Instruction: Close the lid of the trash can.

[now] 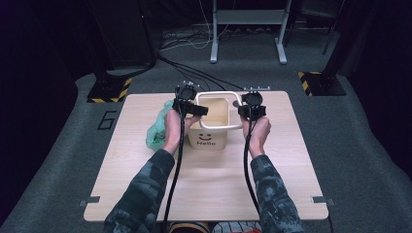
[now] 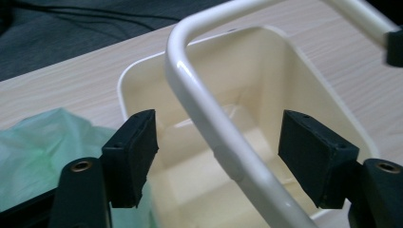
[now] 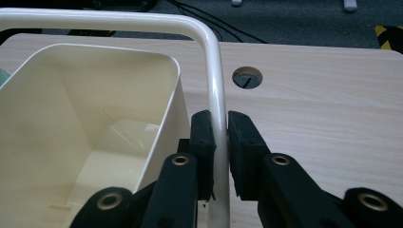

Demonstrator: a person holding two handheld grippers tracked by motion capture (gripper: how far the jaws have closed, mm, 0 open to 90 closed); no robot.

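Note:
A cream bin (image 1: 210, 138) with a smiley and "Hello" on its front stands on the wooden table (image 1: 145, 194). A white tubular frame (image 1: 218, 93) hovers at its mouth. My right gripper (image 1: 245, 112) is shut on the frame's right bar, and in the right gripper view the frame (image 3: 216, 76) is pinched between its pads at the right gripper (image 3: 221, 128). My left gripper (image 1: 200, 110) is at the frame's left side. In the left gripper view the frame (image 2: 199, 104) runs between the jaws of the left gripper (image 2: 221, 142), which stand apart without touching it. The bin (image 2: 138, 80) is empty inside.
A crumpled green plastic bag (image 1: 158, 128) lies on the table just left of the bin, under my left hand, and the bag (image 2: 43, 142) is beside the left jaw. A round cable hole (image 3: 247, 77) sits in the tabletop behind the bin. Dark floor surrounds the table.

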